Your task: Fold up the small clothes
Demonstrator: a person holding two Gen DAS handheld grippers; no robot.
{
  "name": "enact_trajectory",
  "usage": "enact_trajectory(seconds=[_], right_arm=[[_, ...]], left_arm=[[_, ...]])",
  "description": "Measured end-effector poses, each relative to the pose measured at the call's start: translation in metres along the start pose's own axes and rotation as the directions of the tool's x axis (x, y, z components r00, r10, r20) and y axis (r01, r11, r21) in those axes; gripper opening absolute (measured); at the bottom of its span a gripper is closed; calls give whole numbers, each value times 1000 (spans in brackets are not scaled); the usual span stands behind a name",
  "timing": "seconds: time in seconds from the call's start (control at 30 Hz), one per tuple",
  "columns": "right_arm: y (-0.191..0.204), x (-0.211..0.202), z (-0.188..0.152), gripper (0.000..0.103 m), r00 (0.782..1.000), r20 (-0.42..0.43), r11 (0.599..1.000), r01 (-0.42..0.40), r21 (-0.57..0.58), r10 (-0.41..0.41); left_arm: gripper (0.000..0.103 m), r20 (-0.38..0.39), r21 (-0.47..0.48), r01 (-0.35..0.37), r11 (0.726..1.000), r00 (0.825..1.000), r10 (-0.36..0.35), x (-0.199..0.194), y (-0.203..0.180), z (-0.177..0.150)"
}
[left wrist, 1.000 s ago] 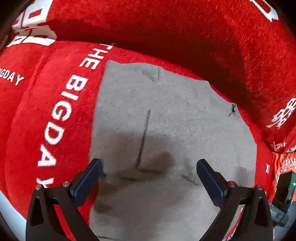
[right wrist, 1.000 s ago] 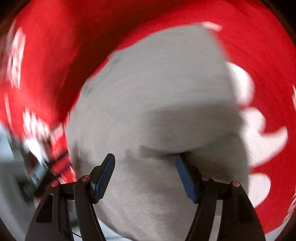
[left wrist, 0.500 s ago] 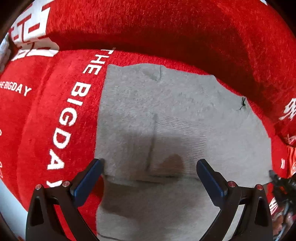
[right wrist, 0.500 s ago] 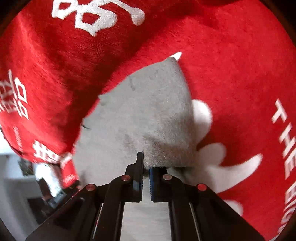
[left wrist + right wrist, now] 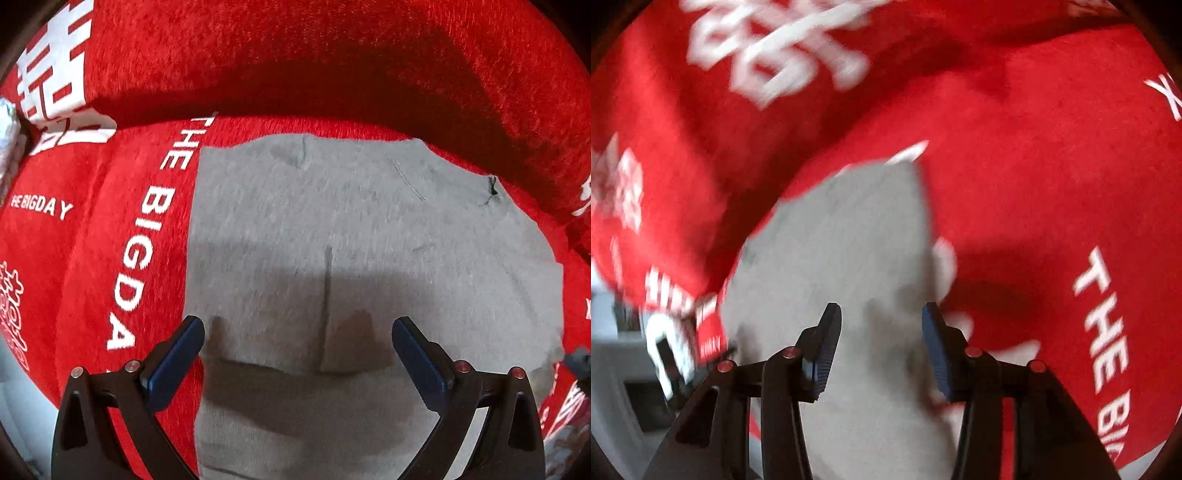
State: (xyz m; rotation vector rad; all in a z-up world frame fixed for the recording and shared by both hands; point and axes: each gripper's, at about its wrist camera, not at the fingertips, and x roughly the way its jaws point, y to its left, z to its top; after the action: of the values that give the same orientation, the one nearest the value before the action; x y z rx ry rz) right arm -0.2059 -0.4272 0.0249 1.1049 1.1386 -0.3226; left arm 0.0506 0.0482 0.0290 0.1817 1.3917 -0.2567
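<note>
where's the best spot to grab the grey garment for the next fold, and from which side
Probably the grey garment is best gripped at its free right-hand edge, near the lower corner, coming in from the right over the red blanket. It lies flat, and that edge sits exposed on the blanket, so a finger could slip under it.

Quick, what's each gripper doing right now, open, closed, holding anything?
Left gripper: open, holding nothing, above the grey knitted garment.
Right gripper: jaws opening, grey garment between them but not pinched.

A red plush cover (image 5: 332, 66) with white lettering is spreading over the whole surface, a grey knitted garment (image 5: 369, 240) is lying flat directly on it — one edge folded over.
</note>
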Motion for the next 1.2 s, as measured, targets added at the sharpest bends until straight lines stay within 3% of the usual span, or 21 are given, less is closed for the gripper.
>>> enact_trajectory(seconds=[0.17,0.23,0.27,0.37,0.53,0.7,0.8,0.83,0.87,0.93,1.13,1.2], right_arm=[[-7,43,44,48,999,-22,998,-22,66,24],[1,55,52,16,999,-49,999,-17,49,19],[8,56,55,8,998,-63,1000,-15,22,16],[44,42,55,8,996,8,978,84,-193,-84],[53,65,49,10,952,33,875,293,-386,-304],[46,48,45,12,947,36,909,316,-270,-318],[41,26,35,16,960,31,934,279,-223,-279],[43,20,30,16,963,28,936,267,-227,-268],[46,17,24,16,966,23,937,255,-238,-257],[55,13,10,16,972,5,934,229,-276,-236],[81,38,-24,16,976,-75,923,167,-347,-204],[81,47,-34,16,970,-88,913,179,-366,-226]], left_arm=[[102,-17,14,-68,998,998,68,15,-14,3],[102,-20,11,-78,997,997,78,16,-9,-3],[102,-22,3,-81,997,996,81,17,-9,-3],[102,-18,-8,-90,996,996,90,17,-9,-6],[102,-3,14,-107,994,994,107,19,-14,-8],[102,1,32,-115,993,993,115,18,-10,-8],[102,3,48,-142,989,990,142,11,1,-10],[97,3,45,-139,989,990,139,8,5,-11],[85,4,42,-131,991,991,131,4,8,-12],[80,-17,43,-92,995,996,93,-1,13,-13],[80,-44,55,37,998,998,-35,-4,-4,-14],[52,-61,72,37,997,998,-33,2,-14,-13]])
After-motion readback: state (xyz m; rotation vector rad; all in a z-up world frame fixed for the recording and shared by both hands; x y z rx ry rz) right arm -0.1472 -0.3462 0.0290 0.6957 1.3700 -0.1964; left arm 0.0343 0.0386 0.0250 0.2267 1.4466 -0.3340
